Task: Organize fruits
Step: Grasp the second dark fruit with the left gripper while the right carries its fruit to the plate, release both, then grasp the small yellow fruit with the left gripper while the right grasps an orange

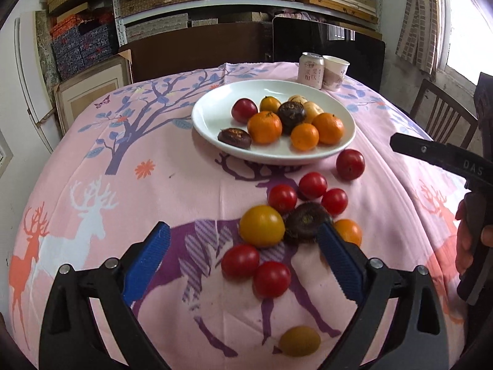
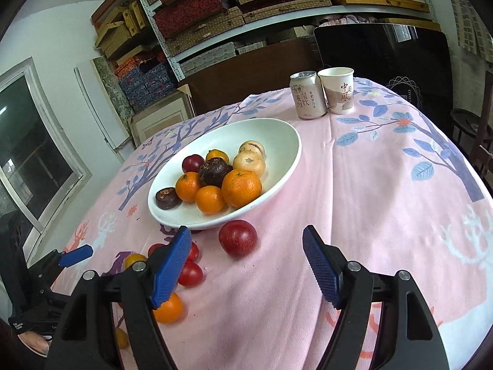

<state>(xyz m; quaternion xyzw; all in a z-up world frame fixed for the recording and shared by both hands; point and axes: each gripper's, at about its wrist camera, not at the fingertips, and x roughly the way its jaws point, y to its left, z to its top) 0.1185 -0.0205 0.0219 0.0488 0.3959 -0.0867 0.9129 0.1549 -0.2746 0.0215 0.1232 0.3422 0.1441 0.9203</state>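
Note:
A white plate (image 1: 212, 117) (image 2: 277, 145) holds several oranges (image 2: 241, 187), dark chestnut-like fruits, a plum and two pale fruits. Loose on the pink cloth lie red tomatoes (image 1: 282, 198), a yellow tomato (image 1: 262, 225), a dark fruit (image 1: 306, 222), an orange (image 1: 349, 231) and a red plum (image 1: 349, 164) (image 2: 238, 238). My left gripper (image 1: 243, 228) stands open over the tomato cluster, holding nothing. My right gripper (image 2: 246, 231) is open too; the plum sits between its fingertips, untouched. One blue finger of the left gripper (image 2: 77, 254) shows at the lower left.
A drink can (image 2: 308, 98) and a paper cup (image 2: 337, 91) stand at the far edge of the table. A yellow-brown fruit (image 1: 299, 340) lies near the front edge. Shelves of boxes fill the back wall, and a wooden chair (image 1: 443, 114) stands to the right.

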